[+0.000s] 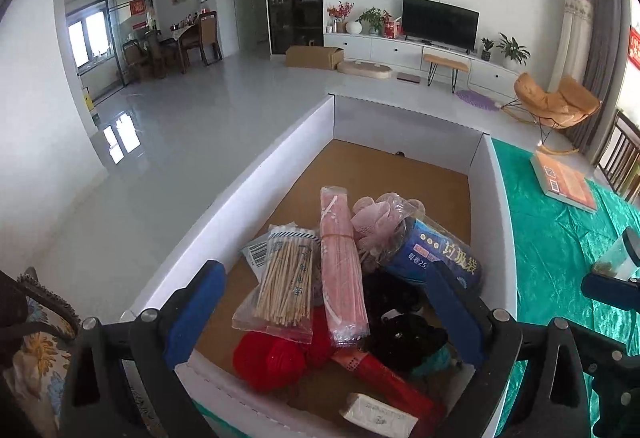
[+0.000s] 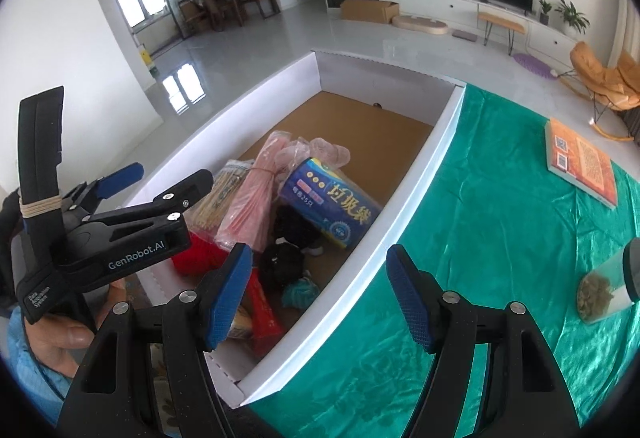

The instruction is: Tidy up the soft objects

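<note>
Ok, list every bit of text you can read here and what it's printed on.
"GenRobot.AI": side of the left gripper.
"Data Acquisition System": its handle, small print.
"垃圾袋" and "每卷25只": blue roll in the white box.
Orange book: QR codes, text too small.
Barcode label, cotton swab pack: unreadable.

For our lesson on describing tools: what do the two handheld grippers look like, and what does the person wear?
Both the left gripper and the right gripper are black plastic clamps with silver rivets and textured blue pads on their fingers. The left body reads "GenRobot.AI" in white, with tan cord wound round it. A light-blue sleeve shows.
</note>
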{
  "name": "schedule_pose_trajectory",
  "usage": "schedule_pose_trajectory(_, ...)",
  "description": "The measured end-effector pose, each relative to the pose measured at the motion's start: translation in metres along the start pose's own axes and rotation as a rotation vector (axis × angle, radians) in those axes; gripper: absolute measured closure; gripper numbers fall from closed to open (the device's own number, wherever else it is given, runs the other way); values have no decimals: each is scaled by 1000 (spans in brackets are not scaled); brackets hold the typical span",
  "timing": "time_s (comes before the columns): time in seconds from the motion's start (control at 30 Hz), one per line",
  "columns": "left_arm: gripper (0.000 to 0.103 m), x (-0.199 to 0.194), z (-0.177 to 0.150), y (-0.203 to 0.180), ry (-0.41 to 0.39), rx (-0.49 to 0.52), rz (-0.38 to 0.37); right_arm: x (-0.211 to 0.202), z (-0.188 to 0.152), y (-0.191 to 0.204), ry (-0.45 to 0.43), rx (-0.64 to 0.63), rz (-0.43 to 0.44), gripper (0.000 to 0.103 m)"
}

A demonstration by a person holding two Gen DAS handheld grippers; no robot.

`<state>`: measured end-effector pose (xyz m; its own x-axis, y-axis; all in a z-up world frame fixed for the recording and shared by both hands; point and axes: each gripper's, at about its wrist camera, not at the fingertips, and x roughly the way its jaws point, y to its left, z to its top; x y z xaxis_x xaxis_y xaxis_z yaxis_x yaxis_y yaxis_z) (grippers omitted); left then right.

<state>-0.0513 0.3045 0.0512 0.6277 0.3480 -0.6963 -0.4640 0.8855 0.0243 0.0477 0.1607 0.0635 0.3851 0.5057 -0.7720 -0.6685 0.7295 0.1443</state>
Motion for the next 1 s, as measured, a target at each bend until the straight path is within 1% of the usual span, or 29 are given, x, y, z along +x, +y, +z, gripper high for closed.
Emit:
schedule_pose_trajectory(0.07, 4, -5, -2, 2, 2, 8, 22, 1, -3, 8, 11, -11, -15, 30)
schedule_pose_trajectory(0.13, 4, -10, -3, 3, -2, 12, 22, 0, -4, 17, 21, -32, -37, 30)
schedule_pose_trajectory(0.23, 4, -17, -6, 8, -6, 18, 41, -1, -7, 30, 22, -67, -71, 30)
schedule_pose_trajectory(0.4, 4, -28, -7, 18, 25, -8, 16, -5, -5, 41, 20, -81, -85, 30)
schedule_pose_trajectory(0.6, 4, -38, -7, 19, 9, 5, 9, -14, -5, 45, -7, -91, -94, 30)
schedule_pose_trajectory(0.93, 4, -43, -8, 24, -11, -21, -22, -13, -7, 50, -13, -109, -103, 30)
schedule_pose_trajectory(1.0, 2, -44, -9, 26, -13, -33, -21, -13, -7, 50, -18, -108, -104, 30)
